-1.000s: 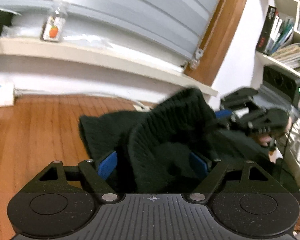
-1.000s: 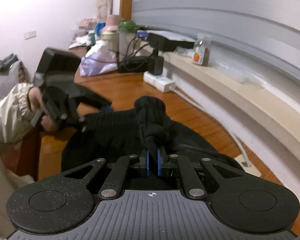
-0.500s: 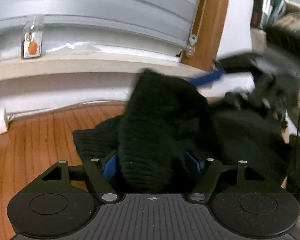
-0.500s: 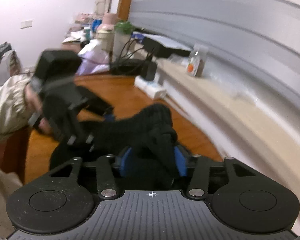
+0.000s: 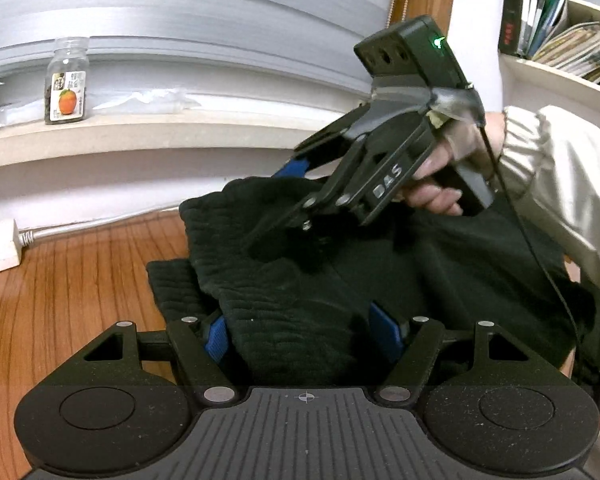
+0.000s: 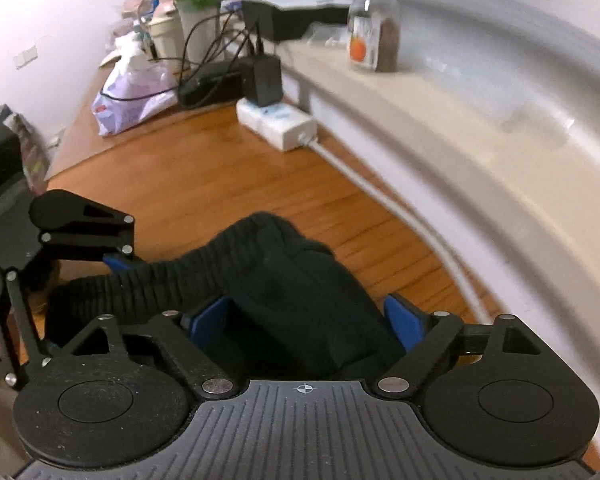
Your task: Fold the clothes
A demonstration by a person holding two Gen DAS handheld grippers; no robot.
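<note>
- Presently the right gripper (image 6: 306,326) has its jaws opening; a bunched ribbed fold of the black knit garment (image 6: 284,280) sits between the blue pads (image 6: 210,320) but looks loose, not pinched.
- Left gripper (image 5: 302,334) stands wide around a thick wad of the same garment; whether its pads press the cloth I cannot tell.
- Garment lies heaped on the wooden desk (image 5: 72,280), near its back edge under the pale ledge (image 5: 140,132); part of it spills toward the person's sleeve (image 5: 560,168).
- Judgement: the step is a release and re-grip. Best to let the fold drop flat, then take a single edge or corner rather than a bundle, and keep both hands level so the layers line up.
- Risk: ribbed cloth may snag on a pad as the right tool withdraws.
- Writing: "DAS" shows on the right gripper's body (image 5: 386,186) in the left view.
- Jar (image 5: 67,80) on the ledge bears an orange-fruit label; its text is too small to read.
- Book spines (image 5: 516,4) at upper right are illegible.
</note>
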